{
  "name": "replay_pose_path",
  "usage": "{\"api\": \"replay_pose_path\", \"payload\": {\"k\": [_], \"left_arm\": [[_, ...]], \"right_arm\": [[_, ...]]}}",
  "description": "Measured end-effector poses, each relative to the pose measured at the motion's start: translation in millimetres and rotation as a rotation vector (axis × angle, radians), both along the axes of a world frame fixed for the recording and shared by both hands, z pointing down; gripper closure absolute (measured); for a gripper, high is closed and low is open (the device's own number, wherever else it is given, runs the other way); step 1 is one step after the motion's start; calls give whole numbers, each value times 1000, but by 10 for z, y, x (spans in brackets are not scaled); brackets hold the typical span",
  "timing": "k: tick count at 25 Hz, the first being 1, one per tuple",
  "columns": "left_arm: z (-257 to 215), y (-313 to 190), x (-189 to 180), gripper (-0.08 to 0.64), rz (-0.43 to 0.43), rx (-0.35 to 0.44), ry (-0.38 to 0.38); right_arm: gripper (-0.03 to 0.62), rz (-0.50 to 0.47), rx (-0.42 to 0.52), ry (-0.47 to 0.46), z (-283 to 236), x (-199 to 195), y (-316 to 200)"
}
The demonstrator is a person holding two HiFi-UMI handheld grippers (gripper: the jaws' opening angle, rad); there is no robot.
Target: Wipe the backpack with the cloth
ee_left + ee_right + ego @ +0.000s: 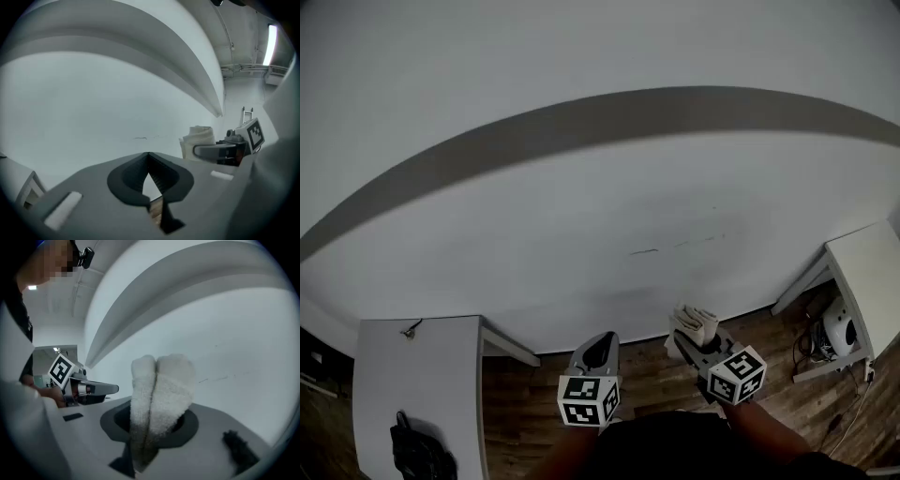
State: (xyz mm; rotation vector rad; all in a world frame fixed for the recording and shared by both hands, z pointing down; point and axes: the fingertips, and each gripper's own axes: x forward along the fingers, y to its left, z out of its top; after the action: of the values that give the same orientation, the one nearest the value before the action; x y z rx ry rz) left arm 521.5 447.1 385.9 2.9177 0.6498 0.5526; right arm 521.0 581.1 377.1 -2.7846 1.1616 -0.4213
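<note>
Folded white terry cloth pinched upright in the right gripper, fold outward, presumably to offer a padded wiping face. Beside it, the left gripper, jaws pressed together on nothing, both held level and aimed at the plain white wall. Dark lumpy shape, probably the black backpack, on the white table low to the left, well apart from the cloth; no contact yet.

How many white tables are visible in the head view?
2. The left table, lower left, bears the black backpack; the right table is at the right edge. Others may be hidden.
</note>
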Motion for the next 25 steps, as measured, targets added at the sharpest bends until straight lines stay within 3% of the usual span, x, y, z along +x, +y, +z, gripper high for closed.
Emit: {"api": "replay_pose_path", "payload": {"k": [13, 25], "left_arm": [[-18, 297, -206, 552, -29, -2, 7], [31, 270, -613, 552, -183, 1, -5]], "right_arm": [[503, -69, -20, 15, 38, -181, 125], [503, -240, -35, 12, 91, -376, 65]]}}
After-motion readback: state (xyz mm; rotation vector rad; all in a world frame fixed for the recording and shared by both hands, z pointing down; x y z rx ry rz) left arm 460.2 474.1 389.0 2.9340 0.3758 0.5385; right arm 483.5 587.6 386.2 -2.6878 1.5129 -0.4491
